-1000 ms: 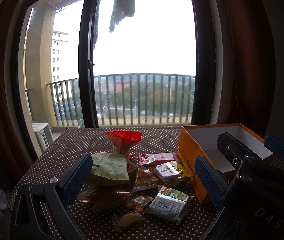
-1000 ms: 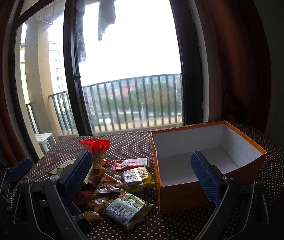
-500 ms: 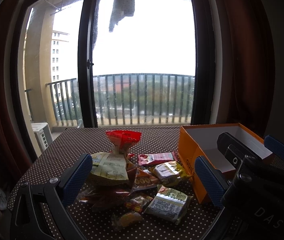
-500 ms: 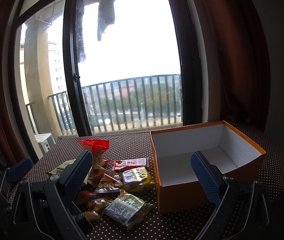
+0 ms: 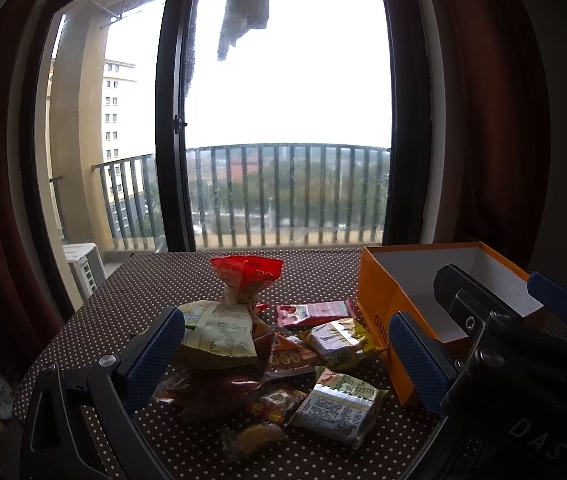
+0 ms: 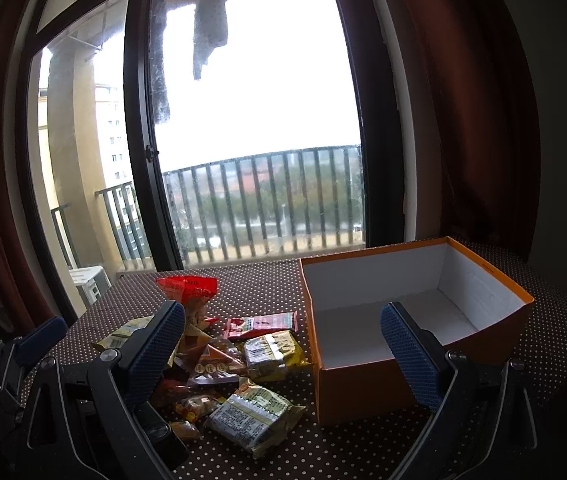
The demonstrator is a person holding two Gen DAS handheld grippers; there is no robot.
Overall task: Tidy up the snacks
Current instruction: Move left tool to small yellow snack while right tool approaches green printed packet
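A pile of snack packets lies on a brown dotted tablecloth; a red-topped bag stands at its back. An open orange box with a white empty inside stands to the right of the pile. My left gripper is open and empty, held above the near side of the pile. My right gripper is open and empty, in front of the box and the pile. The right gripper's body also shows in the left wrist view, at the lower right.
A tall window and balcony door stand just behind the table. Dark red curtains hang on both sides. The table's far edge lies close behind the red-topped bag.
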